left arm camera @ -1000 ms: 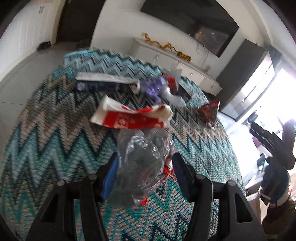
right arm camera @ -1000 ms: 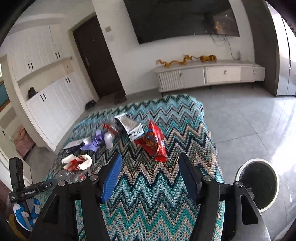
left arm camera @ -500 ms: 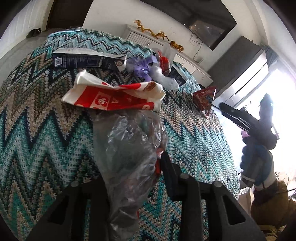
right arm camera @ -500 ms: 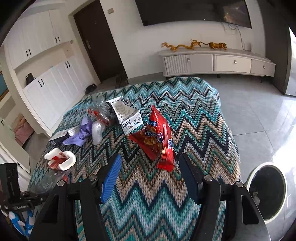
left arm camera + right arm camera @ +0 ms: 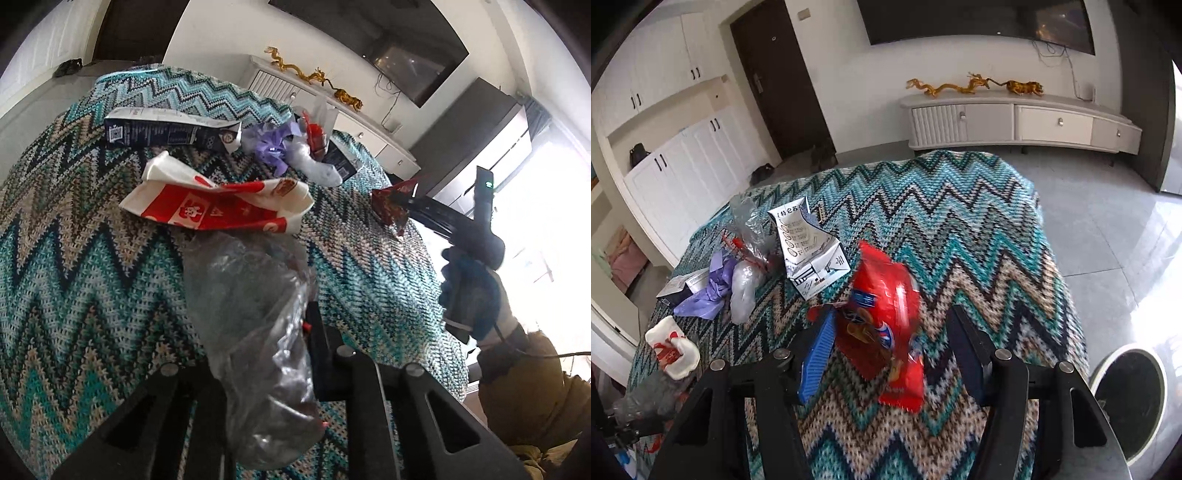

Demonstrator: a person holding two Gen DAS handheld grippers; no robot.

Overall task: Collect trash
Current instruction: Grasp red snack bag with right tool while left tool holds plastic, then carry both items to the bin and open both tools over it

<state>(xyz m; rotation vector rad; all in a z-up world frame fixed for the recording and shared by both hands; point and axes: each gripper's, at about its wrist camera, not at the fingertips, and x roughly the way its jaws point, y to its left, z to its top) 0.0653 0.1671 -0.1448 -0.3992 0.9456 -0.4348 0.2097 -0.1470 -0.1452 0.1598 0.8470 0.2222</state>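
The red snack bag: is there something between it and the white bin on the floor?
No trash lies there. In the right wrist view, only bare zigzag blanket and then grey floor separate the red snack bag from the white bin.

white carton (image 5: 809,254): printed characters, perhaps Chinese, unreadable | dark carton (image 5: 166,131): QR code, small print illegible

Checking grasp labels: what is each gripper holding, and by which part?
Left gripper: shut on the clear plastic bag, at its crumpled middle. Right gripper: nothing held; red snack packet sits between its closing jaws.
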